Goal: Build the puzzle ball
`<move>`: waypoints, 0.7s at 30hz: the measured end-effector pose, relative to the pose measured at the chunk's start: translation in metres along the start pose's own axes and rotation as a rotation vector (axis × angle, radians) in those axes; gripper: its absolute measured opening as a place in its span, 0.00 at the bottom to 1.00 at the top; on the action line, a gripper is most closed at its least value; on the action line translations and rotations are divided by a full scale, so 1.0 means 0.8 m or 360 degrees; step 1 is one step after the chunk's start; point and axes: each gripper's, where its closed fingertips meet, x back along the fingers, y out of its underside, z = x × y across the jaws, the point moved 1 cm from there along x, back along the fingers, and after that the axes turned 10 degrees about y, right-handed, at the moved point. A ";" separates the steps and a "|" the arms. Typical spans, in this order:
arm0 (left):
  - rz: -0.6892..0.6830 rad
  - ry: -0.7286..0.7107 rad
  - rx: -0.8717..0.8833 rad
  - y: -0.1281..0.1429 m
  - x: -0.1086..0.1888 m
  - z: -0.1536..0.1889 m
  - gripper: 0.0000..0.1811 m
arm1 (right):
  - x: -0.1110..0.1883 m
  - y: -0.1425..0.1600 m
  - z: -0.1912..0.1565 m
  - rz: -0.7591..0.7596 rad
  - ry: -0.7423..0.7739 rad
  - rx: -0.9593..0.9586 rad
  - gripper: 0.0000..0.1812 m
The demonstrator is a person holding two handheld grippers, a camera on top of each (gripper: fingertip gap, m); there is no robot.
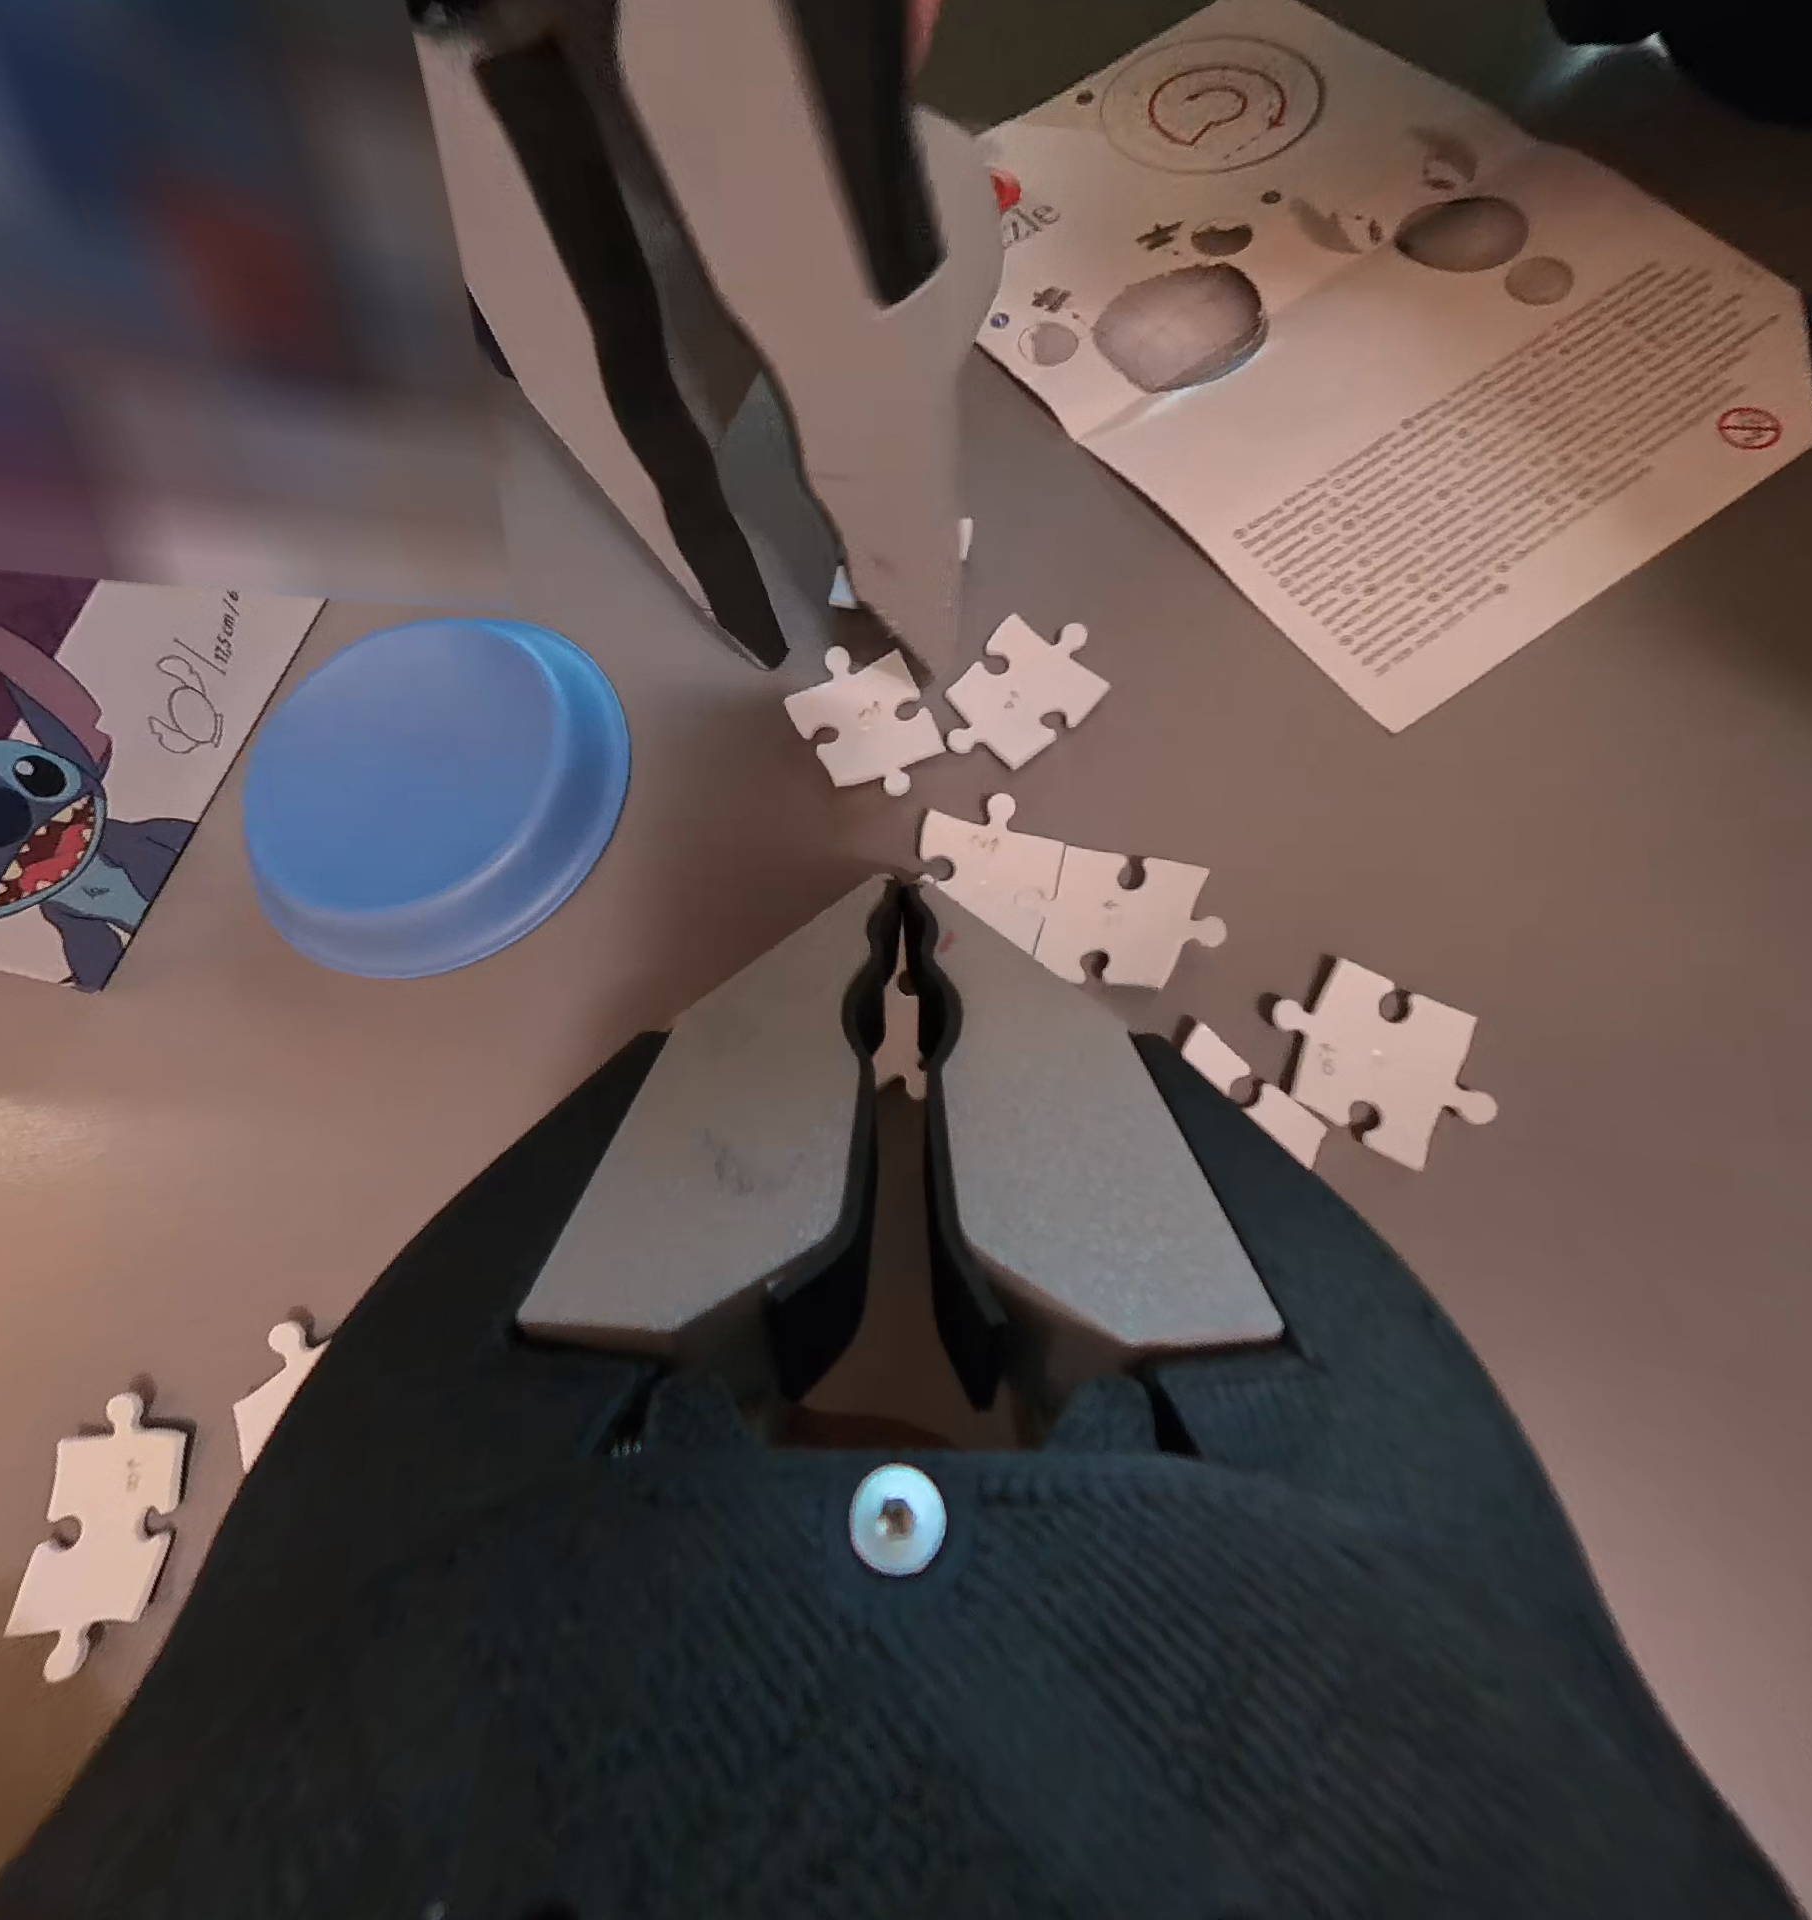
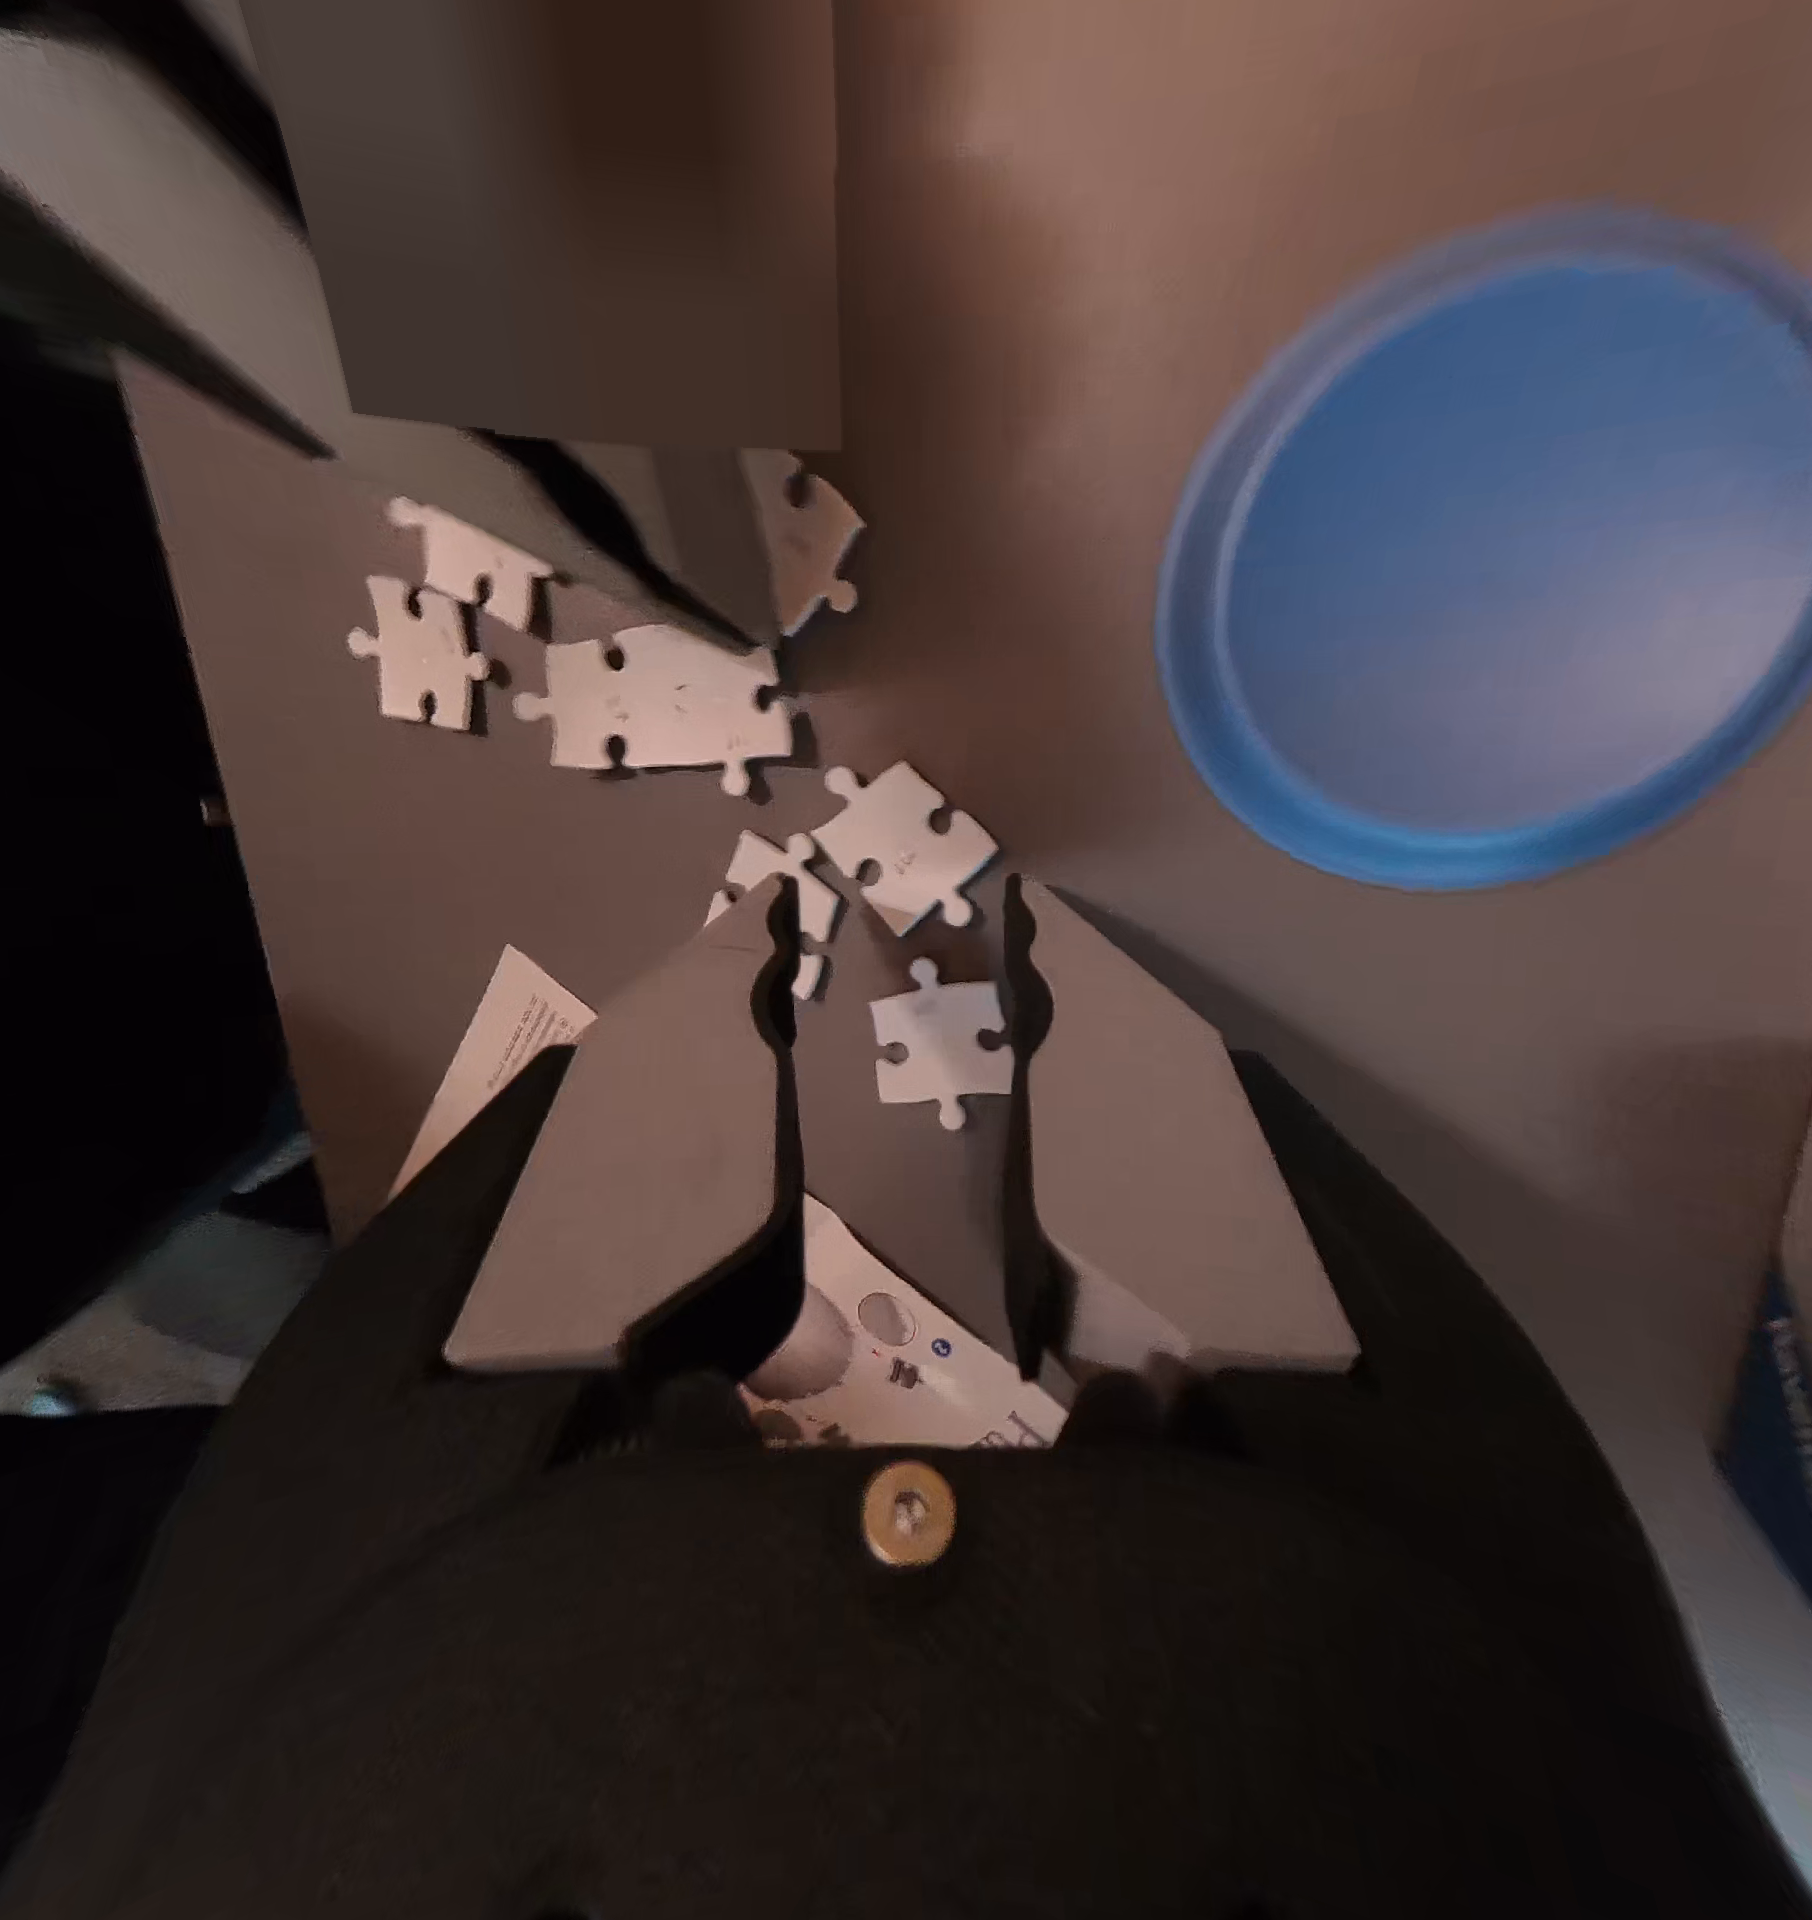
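Desk (image 1: 1504,935): your grey-brown surface, scattered with white puzzle pieces (image 1: 1380,1060) lying face down.
Left gripper (image 1: 900,904): your jaws are pressed together, tips at the joined pair (image 1: 1068,904).
Right gripper (image 2: 897,914): your jaws stand apart over a single piece (image 2: 938,1044) (nothing gripped).
Blue dish (image 1: 434,795): upside down, beside the picture card (image 1: 102,727).
Instruction sheet (image 1: 1453,364): lying unfolded, well beyond the pieces.

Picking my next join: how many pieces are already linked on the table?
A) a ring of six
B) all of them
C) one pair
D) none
C: just past the shut left jaws, one joined pair lies flat; the other white pieces, such as the single, lie apart.
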 end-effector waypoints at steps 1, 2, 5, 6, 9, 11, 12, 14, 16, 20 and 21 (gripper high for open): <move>-0.0006 0.0001 -0.0002 0.001 -0.001 0.000 0.00 | 0.003 -0.003 -0.005 0.0037 -0.0006 0.0067 0.20; -0.0009 0.0000 -0.0005 0.001 -0.001 0.000 0.00 | 0.006 -0.007 -0.009 0.0084 -0.0015 0.0114 0.20; -0.0002 -0.0003 0.0001 0.001 0.000 -0.001 0.00 | 0.018 -0.018 -0.003 0.0250 0.0081 0.0274 0.22; 0.0000 -0.0005 0.0003 0.001 0.000 -0.001 0.00 | 0.020 -0.018 0.001 0.0285 0.0135 0.0350 0.21; 0.0002 -0.0004 0.0014 0.001 0.001 -0.002 0.00 | 0.017 -0.015 0.003 0.0345 0.0214 0.0538 0.15; 0.0003 -0.0011 0.0014 0.001 0.001 -0.003 0.00 | 0.011 -0.011 0.006 0.0328 0.0257 0.0629 0.11; 0.0003 -0.0015 0.0014 0.002 0.001 -0.004 0.00 | 0.009 -0.009 0.008 0.0327 0.0286 0.0672 0.09; 0.0005 -0.0015 0.0013 0.002 0.002 -0.004 0.00 | 0.005 -0.007 0.006 0.0326 0.0294 0.0742 0.08; 0.0006 -0.0016 0.0012 0.001 0.002 -0.004 0.00 | 0.003 -0.005 0.003 0.0317 0.0290 0.0780 0.07; 0.0012 -0.0017 0.0012 0.001 0.003 -0.004 0.00 | 0.002 -0.003 0.000 0.0317 0.0293 0.0839 0.07; 0.0014 -0.0017 0.0010 0.001 0.003 -0.004 0.00 | 0.002 -0.004 -0.001 0.0324 0.0299 0.0856 0.08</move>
